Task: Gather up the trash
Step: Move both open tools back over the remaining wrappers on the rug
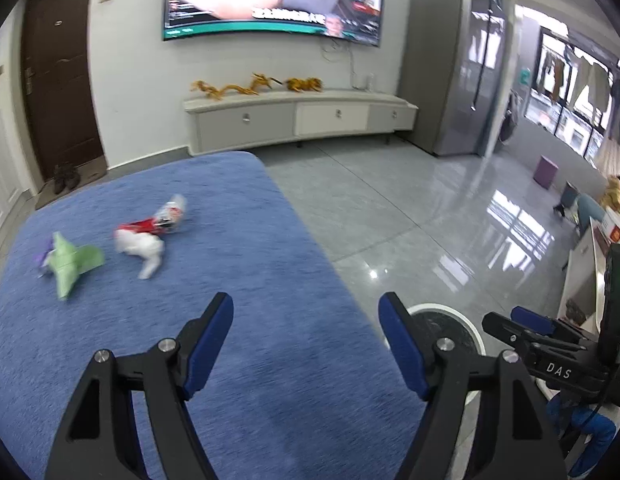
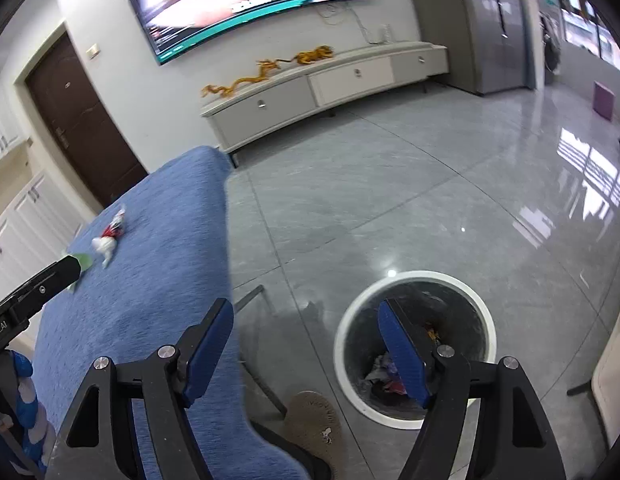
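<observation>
The left gripper (image 1: 306, 340) hung over the blue cloth-covered table (image 1: 270, 380) near its right edge, its blue-padded jaws spread wide and holding nothing. The right gripper (image 2: 306, 340) was held past that same edge, above the grey tile floor (image 2: 389, 208), with its jaws likewise spread and empty; its right finger overlapped the view of the white-rimmed trash bin (image 2: 341, 344). The bin stood on the floor just beside the table, and crumpled scraps lay in its bottom. Three pieces of trash lay on the table toward its far left corner: a green wrapper (image 1: 72, 262) nearest the left edge, a crumpled white tissue (image 1: 144, 248) just beside it, and a red-and-white wrapper (image 1: 166, 218) touching the tissue on its far side. All three were blurred, so finer detail could not be read. A brown slipper (image 2: 315, 428) rested on the floor between the table and the bin.
</observation>
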Tool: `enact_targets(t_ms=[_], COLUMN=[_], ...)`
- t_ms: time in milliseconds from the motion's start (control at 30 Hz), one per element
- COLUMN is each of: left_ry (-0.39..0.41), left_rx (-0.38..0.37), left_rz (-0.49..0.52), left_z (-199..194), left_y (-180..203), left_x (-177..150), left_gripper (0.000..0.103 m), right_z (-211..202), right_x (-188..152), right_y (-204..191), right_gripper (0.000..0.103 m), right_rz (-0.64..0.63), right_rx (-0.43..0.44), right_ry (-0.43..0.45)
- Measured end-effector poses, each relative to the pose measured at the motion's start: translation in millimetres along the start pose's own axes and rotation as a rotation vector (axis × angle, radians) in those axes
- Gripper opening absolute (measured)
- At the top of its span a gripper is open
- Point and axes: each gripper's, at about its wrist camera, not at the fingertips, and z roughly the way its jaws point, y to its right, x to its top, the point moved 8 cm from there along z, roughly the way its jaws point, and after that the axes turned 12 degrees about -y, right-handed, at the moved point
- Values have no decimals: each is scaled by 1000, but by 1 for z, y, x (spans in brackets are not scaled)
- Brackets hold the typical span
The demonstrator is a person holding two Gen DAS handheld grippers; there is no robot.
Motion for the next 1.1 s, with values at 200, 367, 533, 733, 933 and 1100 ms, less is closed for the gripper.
enact_targets(t_ms=[200, 367, 533, 733, 933, 1100], left_ry=[47, 85, 123, 158, 219, 225], left_rx=[30, 45, 68, 102, 137, 159], left_rz=[-63, -105, -129, -149, -159, -154], left_z=[-24, -44, -63, -77, -97, -109], left_y=[-37, -61, -75, -87, -96, -99], left_x=[-10, -19, -28, -39, -43, -48], left_gripper=[77, 77, 77, 77, 77, 77], right_z=[-8, -17, -21, -24, -35, -46], right_x=[-1, -2, -9, -15, -15, -19], right_y=[-44, -74, -96, -116, -126, -131], right_gripper=[75, 75, 75, 75, 75, 75], right_rz=[-93, -147, -195, -240, -262, -271], right_rx=[7, 9, 10, 18, 33, 41], right_ry=[8, 19, 19, 19, 44, 64])
